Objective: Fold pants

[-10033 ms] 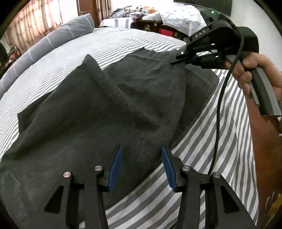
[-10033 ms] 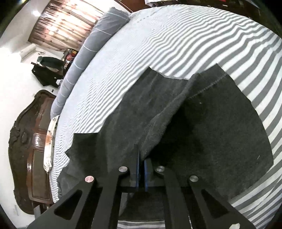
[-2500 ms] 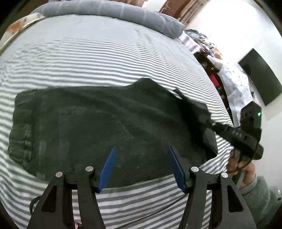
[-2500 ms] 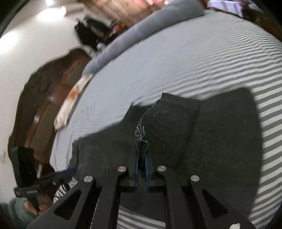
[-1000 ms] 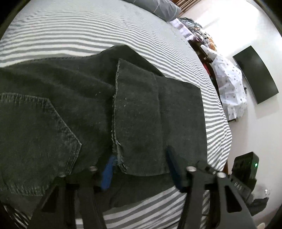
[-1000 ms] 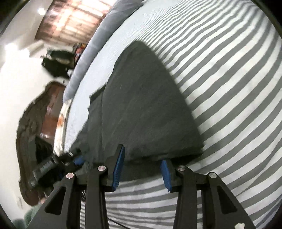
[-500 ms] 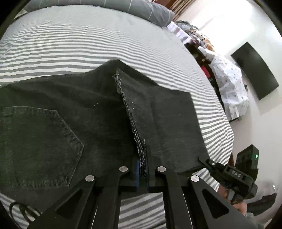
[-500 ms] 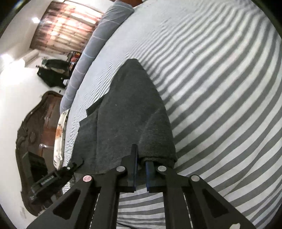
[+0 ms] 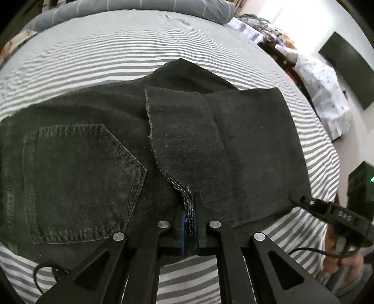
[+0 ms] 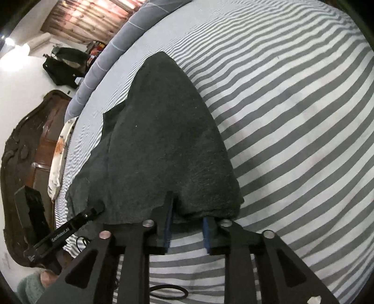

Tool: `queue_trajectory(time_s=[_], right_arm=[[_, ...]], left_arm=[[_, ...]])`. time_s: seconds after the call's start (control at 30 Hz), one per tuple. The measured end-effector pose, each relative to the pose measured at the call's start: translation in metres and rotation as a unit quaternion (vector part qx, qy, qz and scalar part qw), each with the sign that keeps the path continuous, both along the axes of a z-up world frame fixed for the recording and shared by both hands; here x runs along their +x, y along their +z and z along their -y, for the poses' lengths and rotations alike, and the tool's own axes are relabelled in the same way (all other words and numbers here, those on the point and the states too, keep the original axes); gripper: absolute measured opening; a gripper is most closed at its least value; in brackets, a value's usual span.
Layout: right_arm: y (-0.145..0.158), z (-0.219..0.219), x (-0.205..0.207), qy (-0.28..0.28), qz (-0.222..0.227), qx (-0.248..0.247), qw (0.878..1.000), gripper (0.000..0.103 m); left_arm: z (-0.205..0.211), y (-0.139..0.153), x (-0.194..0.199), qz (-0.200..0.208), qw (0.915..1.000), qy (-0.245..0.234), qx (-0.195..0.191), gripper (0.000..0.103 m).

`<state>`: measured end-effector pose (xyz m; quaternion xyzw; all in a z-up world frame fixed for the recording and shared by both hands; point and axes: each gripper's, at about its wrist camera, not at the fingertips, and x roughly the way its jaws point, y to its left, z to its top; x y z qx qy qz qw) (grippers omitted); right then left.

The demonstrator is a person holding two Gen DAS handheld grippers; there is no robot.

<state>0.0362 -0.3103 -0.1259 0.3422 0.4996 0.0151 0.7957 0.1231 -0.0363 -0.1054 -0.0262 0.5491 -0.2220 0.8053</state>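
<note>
Dark grey pants point(image 9: 229, 145) lie on the striped bed, legs folded back over the seat, with a back pocket point(image 9: 81, 177) facing up at the left. My left gripper point(image 9: 188, 219) is shut on the frayed hem edge of the folded leg. In the right wrist view the pants point(image 10: 168, 145) stretch away from my right gripper point(image 10: 187, 230), which is open with its pads either side of the fold's near edge. The right gripper also shows in the left wrist view point(image 9: 327, 208) at the fold's right corner. The left gripper shows in the right wrist view point(image 10: 70, 229) at the lower left.
The grey-and-white striped bedsheet point(image 10: 292, 105) spreads around the pants. A long grey bolster point(image 9: 140, 9) lies at the bed's far side. A dark wooden headboard point(image 10: 25, 149) stands at the left. A cluttered side table and a dark TV screen point(image 9: 346, 67) are at the right.
My right gripper has opened and let go of the fold's edge it was shut on half a second ago. My left gripper stays shut on the hem.
</note>
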Motion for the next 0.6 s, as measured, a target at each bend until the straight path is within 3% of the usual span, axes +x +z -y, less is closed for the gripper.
queue_trajectory(time_s=[0.13, 0.33, 0.43, 0.6], right_arm=[[0.016, -0.001, -0.008, 0.025, -0.002, -0.016, 1.0, 0.03], [0.055, -0.006, -0.019, 0.081, 0.026, -0.081, 0.993, 0.03], [0.072, -0.006, -0.005, 0.089, 0.061, -0.115, 0.988, 0.03], [0.075, -0.008, 0.041, 0.091, 0.073, -0.146, 0.982, 0.03]], left_arm=[[-0.003, 0.012, -0.006, 0.013, 0.9999, -0.003, -0.004, 0.012], [-0.015, 0.047, -0.016, 0.08, 0.9966, 0.015, 0.011, 0.017], [-0.011, 0.061, -0.012, 0.113, 0.9935, 0.013, -0.002, 0.019], [0.011, 0.052, 0.005, 0.108, 0.9942, -0.005, 0.002, 0.019]])
